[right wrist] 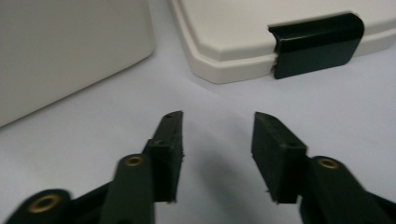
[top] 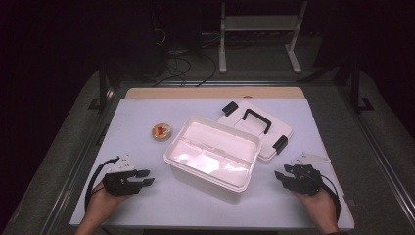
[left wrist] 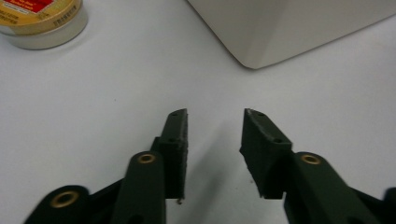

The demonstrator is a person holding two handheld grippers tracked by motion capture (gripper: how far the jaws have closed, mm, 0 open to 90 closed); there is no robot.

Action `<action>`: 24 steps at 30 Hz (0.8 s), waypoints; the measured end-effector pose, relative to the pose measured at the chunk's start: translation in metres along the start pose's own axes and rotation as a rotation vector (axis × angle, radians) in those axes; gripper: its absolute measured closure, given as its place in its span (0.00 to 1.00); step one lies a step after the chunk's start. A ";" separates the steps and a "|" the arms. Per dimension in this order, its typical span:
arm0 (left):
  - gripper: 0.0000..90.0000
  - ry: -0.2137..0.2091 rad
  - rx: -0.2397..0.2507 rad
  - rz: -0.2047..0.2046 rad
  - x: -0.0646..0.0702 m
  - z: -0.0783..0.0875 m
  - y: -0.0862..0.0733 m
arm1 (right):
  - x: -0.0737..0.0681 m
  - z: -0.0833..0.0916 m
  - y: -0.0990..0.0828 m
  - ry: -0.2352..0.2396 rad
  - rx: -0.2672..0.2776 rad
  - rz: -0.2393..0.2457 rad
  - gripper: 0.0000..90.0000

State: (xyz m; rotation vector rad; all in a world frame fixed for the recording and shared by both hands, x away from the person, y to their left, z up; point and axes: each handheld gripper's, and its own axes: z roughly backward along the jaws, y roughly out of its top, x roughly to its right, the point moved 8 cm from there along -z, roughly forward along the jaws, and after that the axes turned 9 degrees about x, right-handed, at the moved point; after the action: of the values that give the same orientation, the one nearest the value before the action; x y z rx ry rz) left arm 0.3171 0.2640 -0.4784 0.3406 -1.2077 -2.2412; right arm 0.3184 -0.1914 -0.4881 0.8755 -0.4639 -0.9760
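Note:
An open white plastic box (top: 211, 155) stands in the middle of the white table. Its lid (top: 256, 126), with a black handle and black latches, lies flat behind it to the right. A small round jar (top: 161, 132) with a red and yellow label sits left of the box. My left gripper (top: 147, 177) rests low at the near left, open and empty, pointing toward the box corner (left wrist: 254, 32) with the jar (left wrist: 42, 18) off to its left. My right gripper (top: 280, 177) is at the near right, open and empty, facing the box wall (right wrist: 70, 51) and a lid latch (right wrist: 317, 44).
The table (top: 137, 117) is covered in white with a wooden strip along its far edge. Dark floor, cables and a white metal frame (top: 259, 29) lie beyond it. Bare tabletop lies in front of both grippers.

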 end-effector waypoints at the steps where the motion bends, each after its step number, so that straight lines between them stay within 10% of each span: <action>1: 0.72 0.003 0.000 0.004 -0.001 -0.001 0.001 | -0.001 0.000 0.001 0.007 0.000 0.001 0.65; 24: 1.00 -0.042 -0.022 0.018 -0.004 -0.011 0.033 | -0.026 0.001 0.028 0.126 0.067 0.075 0.99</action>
State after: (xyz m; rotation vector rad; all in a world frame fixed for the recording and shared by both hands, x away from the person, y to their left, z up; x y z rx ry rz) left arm 0.3375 0.2444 -0.4578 0.2744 -1.2020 -2.2552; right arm 0.3195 -0.1620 -0.4640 0.9672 -0.4209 -0.8350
